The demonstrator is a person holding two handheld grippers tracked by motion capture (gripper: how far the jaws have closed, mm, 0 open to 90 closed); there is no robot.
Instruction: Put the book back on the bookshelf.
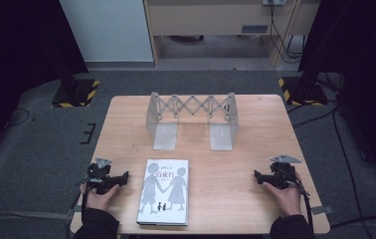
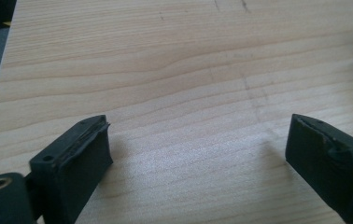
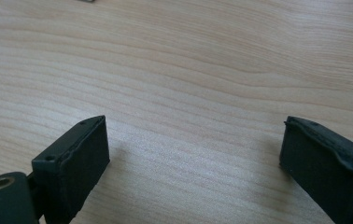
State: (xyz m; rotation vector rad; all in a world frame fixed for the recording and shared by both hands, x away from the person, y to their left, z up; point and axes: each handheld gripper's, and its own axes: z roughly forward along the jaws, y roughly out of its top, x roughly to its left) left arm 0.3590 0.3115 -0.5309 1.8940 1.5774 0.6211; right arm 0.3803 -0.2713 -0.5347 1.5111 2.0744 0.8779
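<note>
While a book lies flat at lower centre of the counter, the left claw and right claw flank it, both spread wide, gripping nothing.
</note>
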